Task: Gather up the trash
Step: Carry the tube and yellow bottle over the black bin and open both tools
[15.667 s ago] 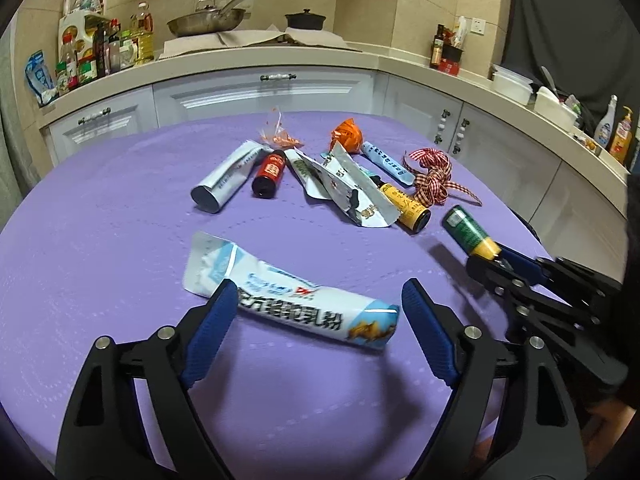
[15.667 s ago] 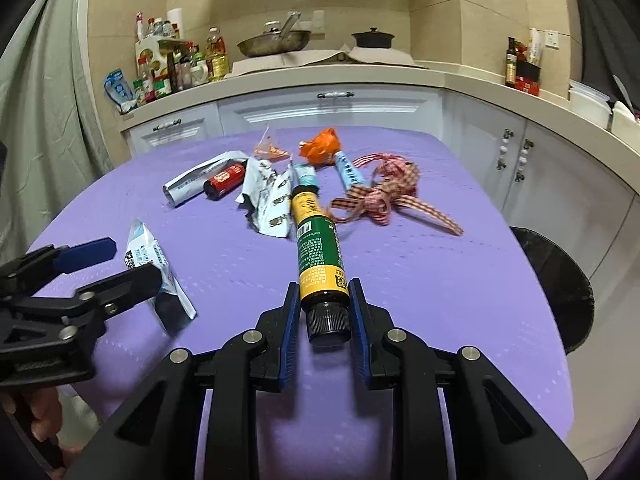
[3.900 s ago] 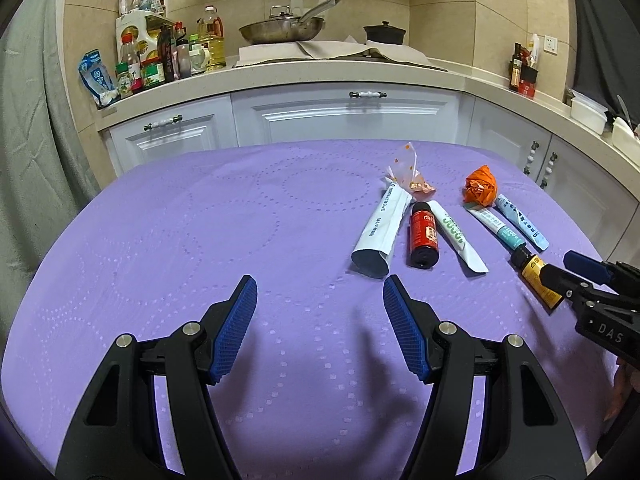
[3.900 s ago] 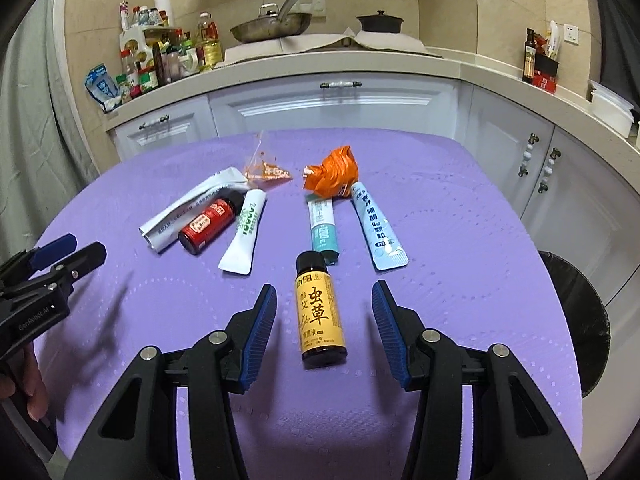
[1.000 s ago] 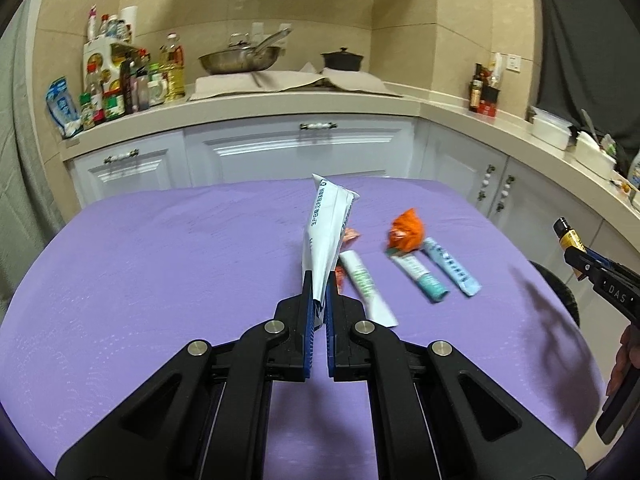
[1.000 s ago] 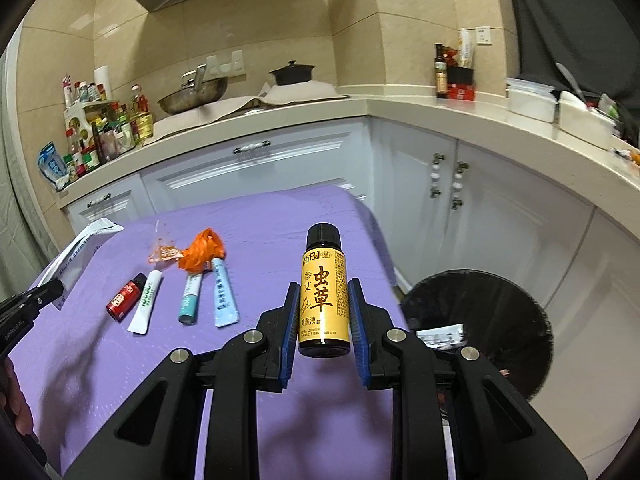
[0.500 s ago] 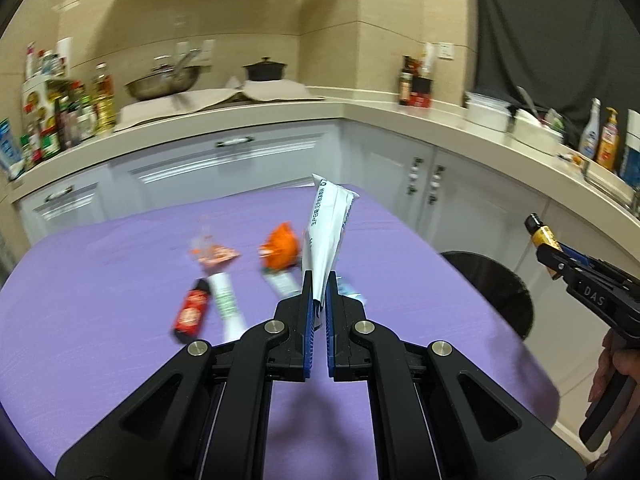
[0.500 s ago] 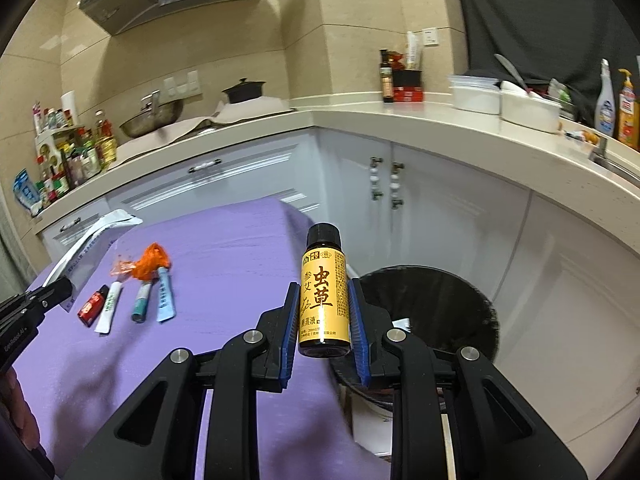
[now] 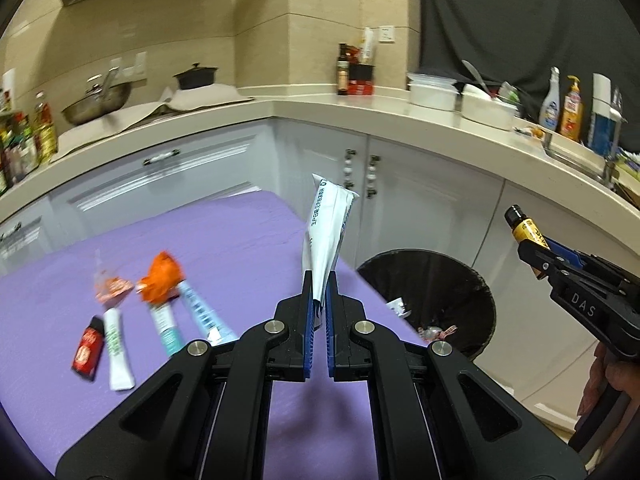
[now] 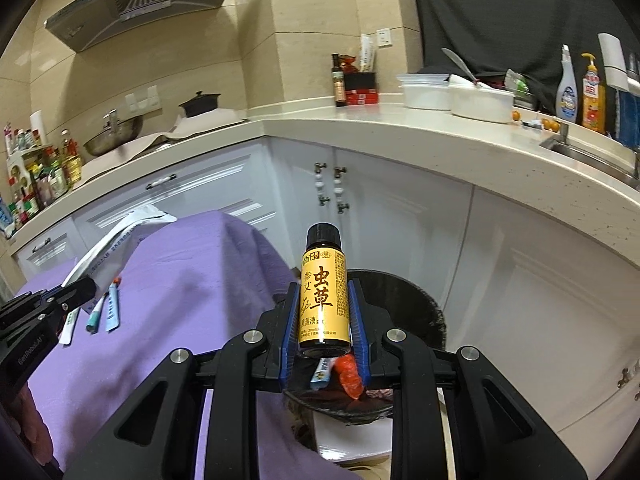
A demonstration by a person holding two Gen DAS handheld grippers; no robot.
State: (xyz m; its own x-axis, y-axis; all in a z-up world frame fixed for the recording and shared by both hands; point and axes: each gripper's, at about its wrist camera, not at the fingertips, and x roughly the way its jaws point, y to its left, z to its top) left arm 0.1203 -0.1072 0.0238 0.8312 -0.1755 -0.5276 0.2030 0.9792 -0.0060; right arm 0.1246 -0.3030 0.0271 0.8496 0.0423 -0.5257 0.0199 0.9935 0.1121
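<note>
My left gripper (image 9: 319,284) is shut on a white sachet (image 9: 328,228) that stands upright from its jaws, above the table's right edge. It also shows in the right wrist view (image 10: 116,240). My right gripper (image 10: 323,300) is shut on a yellow-labelled bottle (image 10: 323,292) with a black cap, held over the black-lined trash bin (image 10: 416,300). In the left wrist view the bottle (image 9: 526,230) and right gripper (image 9: 538,254) are at the right, above the bin (image 9: 452,280). Trash lies inside the bin.
On the purple table (image 9: 240,248) lie a small red bottle (image 9: 86,350), a white-green tube (image 9: 116,344), a teal tube (image 9: 166,322), a blue sachet (image 9: 200,312), an orange wrapper (image 9: 160,276) and a clear wrapper (image 9: 108,284). White cabinets (image 9: 420,208) stand behind the bin.
Both grippers have swung right, away from the table toward the bin. The bottle now hangs over the bin's mouth. The sachet is now near the table's right edge.
</note>
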